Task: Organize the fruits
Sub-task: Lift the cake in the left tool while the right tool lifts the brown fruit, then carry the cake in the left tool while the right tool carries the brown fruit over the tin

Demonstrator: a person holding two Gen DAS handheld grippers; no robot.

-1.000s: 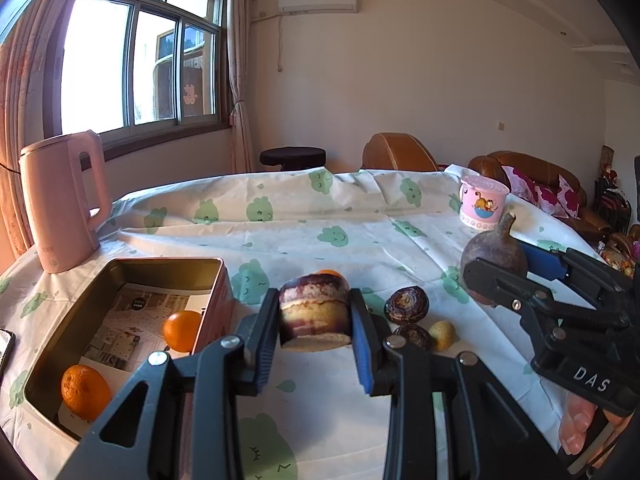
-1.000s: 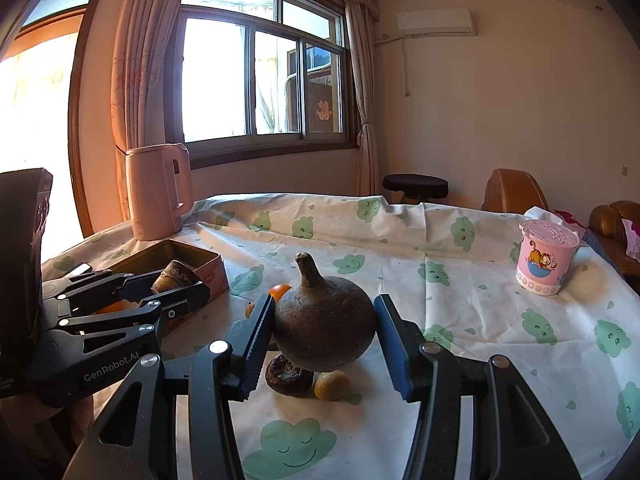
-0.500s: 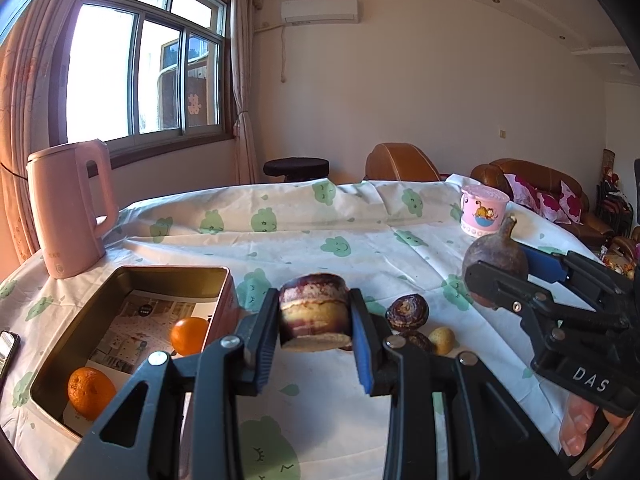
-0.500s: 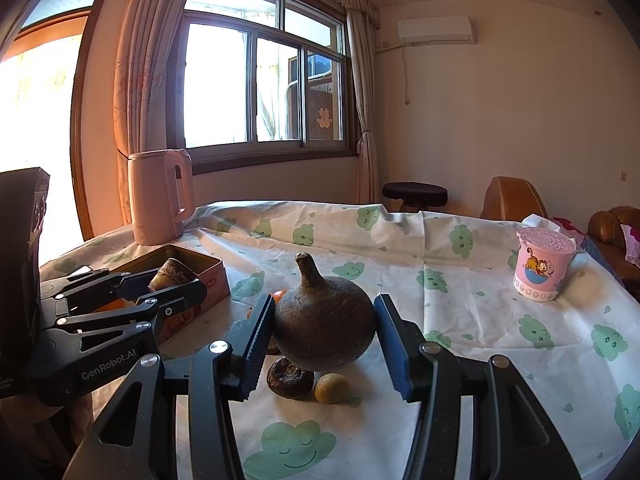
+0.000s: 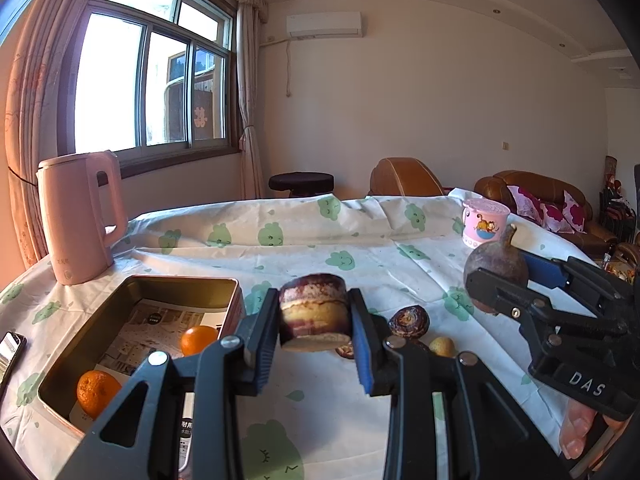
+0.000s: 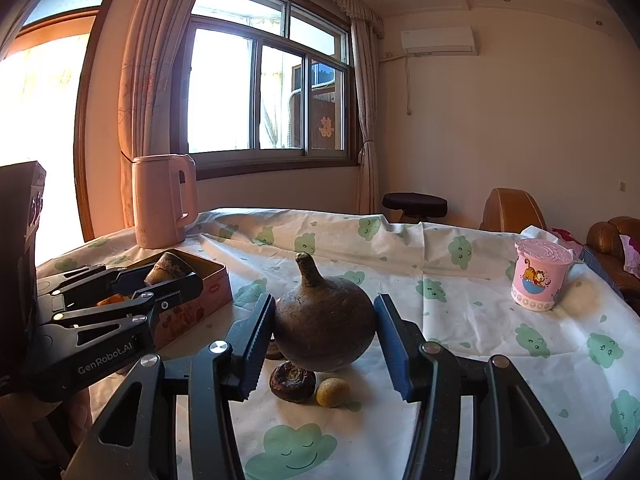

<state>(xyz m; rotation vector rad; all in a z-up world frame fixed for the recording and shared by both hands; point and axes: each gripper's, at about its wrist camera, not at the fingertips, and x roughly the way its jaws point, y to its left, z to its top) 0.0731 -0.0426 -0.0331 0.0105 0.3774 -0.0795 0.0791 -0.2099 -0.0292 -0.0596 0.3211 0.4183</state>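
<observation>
Two oranges (image 5: 198,339) lie in open tin (image 5: 184,282).

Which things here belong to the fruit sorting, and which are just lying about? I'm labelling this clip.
Part of the job: cut chunk in the left gripper; round stemmed fruit in the right gripper; tin with two oranges; dark fruit and small yellow fruit on the cloth.

Lying about: kettle; pink cup; phone.

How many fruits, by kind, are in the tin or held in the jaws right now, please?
Oranges, in the tin: 2
Cut banded piece, in the left gripper: 1
Stemmed brown bulb, in the right gripper: 1
Total: 4
</observation>
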